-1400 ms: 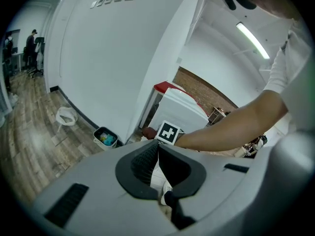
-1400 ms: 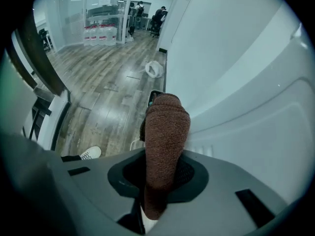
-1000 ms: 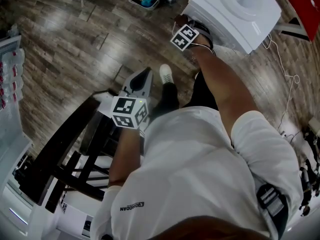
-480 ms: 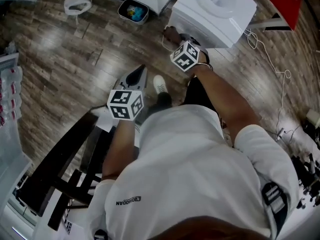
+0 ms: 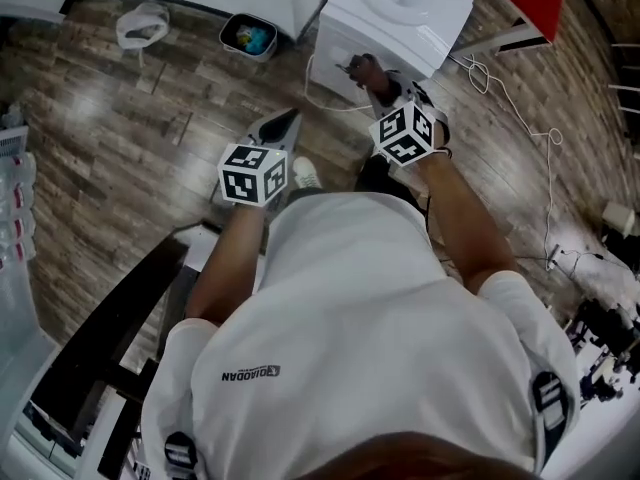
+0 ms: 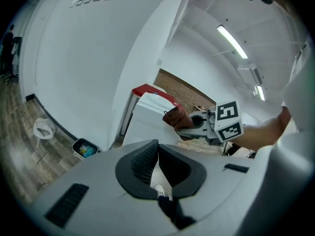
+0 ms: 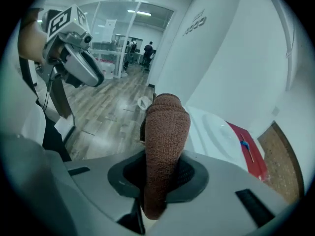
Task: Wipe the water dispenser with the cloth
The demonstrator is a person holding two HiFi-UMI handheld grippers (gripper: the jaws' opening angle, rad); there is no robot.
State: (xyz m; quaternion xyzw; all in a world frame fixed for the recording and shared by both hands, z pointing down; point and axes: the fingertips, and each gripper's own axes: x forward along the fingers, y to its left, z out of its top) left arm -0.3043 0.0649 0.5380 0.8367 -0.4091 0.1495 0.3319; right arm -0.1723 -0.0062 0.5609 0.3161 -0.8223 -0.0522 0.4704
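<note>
Brown cloth (image 7: 167, 122), clamped in right gripper (image 7: 165, 157)

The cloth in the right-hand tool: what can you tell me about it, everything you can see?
The cloth is reddish-brown with a knitted, towel-like weave. It is bunched into a thick fold and pinched between the shut jaws of the right tool, with its rounded end sticking out beyond them. It is held near the front of the white dispenser. Whether it touches the dispenser cannot be told.
</note>
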